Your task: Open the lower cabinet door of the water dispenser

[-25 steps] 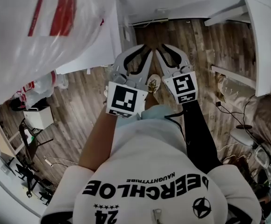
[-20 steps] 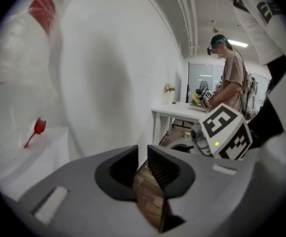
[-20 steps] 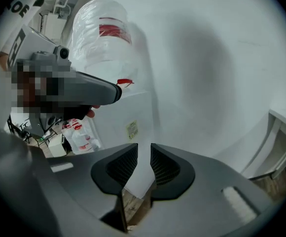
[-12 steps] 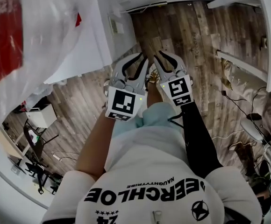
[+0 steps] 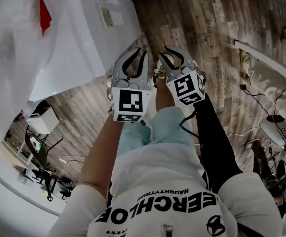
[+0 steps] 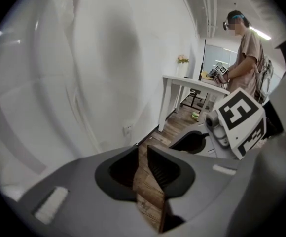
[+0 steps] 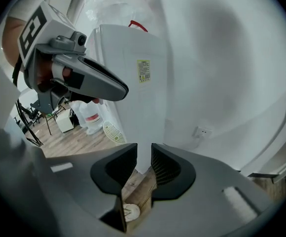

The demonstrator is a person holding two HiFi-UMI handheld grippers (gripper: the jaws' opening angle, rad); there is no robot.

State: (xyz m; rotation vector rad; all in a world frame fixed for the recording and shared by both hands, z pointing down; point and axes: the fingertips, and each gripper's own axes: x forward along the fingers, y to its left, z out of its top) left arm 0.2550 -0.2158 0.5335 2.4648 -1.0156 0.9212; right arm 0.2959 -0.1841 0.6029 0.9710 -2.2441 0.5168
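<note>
Nearly there, nothing gripped yet

L gripper (image 6: 142,156) jaws: slim gap, nothing btw them, only wood floor (image 6: 146,191) thru it. R gripper (image 7: 144,154) jaws: same slim gap, just been opening a touch, also empty; water dispenser (image 7: 133,83) corner shows beyond. Both point downward side by side, prob. bc the lower door sits near the floor. Door itself can't be made out; dispenser body is just ahead-left.
</note>
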